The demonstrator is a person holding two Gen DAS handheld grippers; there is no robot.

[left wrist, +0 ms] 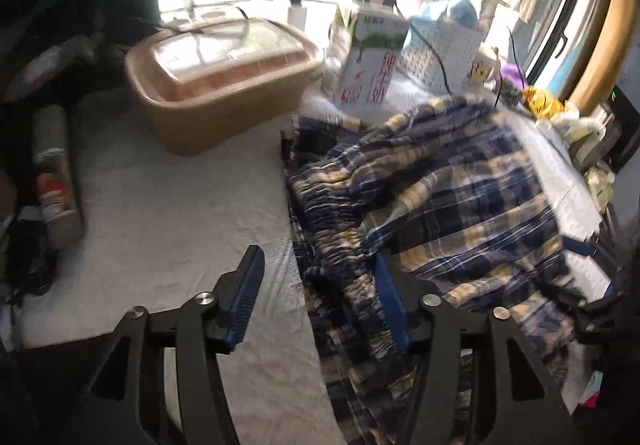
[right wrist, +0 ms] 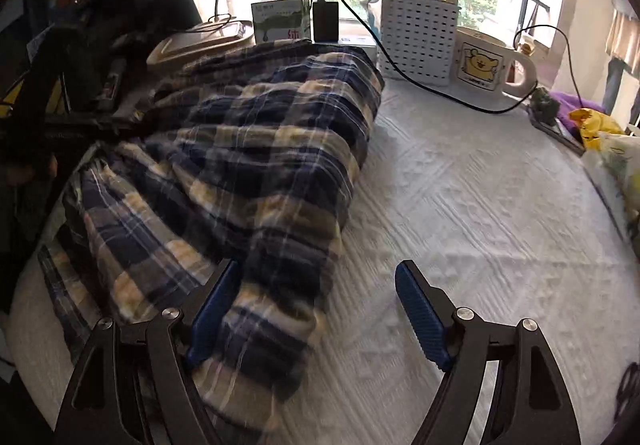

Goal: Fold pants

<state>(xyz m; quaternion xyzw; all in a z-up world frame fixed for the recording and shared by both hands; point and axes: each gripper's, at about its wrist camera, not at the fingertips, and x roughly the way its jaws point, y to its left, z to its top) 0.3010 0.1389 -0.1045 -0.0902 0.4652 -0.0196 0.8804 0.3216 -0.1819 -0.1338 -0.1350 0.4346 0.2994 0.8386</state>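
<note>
Pants (left wrist: pixel 440 181) in navy, cream and tan plaid lie bunched on the white quilted cover (left wrist: pixel 160 205) of the table, taking up its middle, with the gathered waistband turned toward the tan lidded tub (left wrist: pixel 224 85).

From the left wrist camera, far left, a grey cylinder with an orange label (left wrist: pixel 54 177) lies along the table edge. Next comes the tub, then a white milk carton (left wrist: pixel 372 61) standing behind the cloth. The left gripper (left wrist: pixel 320 301) stands with its jaws apart: the left blue pad is over bare cover, while the right one is against the plaid, and the fabric's edge runs down between them. Nothing is pinched.

From the right wrist camera, the pants (right wrist: pixel 248 149) fill the left half, running from the carton (right wrist: pixel 280 21) back toward the camera. The right gripper (right wrist: pixel 320 313) is spread wide. Its left pad touches the near fold of cloth, a flap of plaid lies between the fingers, and its right pad hangs over empty cover, well clear of the fabric. Farther right stand a white perforated basket (right wrist: pixel 416 41) and a mug with a yellow bear (right wrist: pixel 484 61), a black cable (right wrist: pixel 400 73) trailing in front of them.
</note>
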